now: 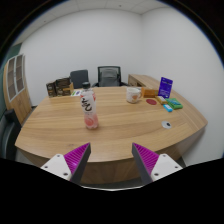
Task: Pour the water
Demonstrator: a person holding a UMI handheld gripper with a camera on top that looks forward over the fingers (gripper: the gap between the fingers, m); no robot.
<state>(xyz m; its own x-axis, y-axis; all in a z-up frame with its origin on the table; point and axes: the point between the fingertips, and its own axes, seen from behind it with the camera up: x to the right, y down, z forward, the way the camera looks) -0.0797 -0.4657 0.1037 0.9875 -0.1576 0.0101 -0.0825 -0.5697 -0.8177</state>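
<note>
- The clear plastic bottle with a pinkish lower half (90, 109) stands upright on the long oval light-wood counter (60, 135), its long axis vertical and its neck pointing straight up.
- It sits at about 12 o'clock from the tongs (112, 159), well beyond the tips, with bare counter between.
- The tongs are spread apart and hold nothing; the magenta pads (77, 156) face each other across an empty gap.
- A white cup-like vessel (133, 95) stands at about 1 o'clock, beyond the bottle; what kind of vessel it is I cannot tell for sure.
- Farther out at 2 o'clock are a purple upright box (166, 87) and a green flat item (173, 103); a small pale object (167, 124) lies nearer.
- Two black office chairs (108, 75) stand behind the counter at 12 o'clock.
</note>
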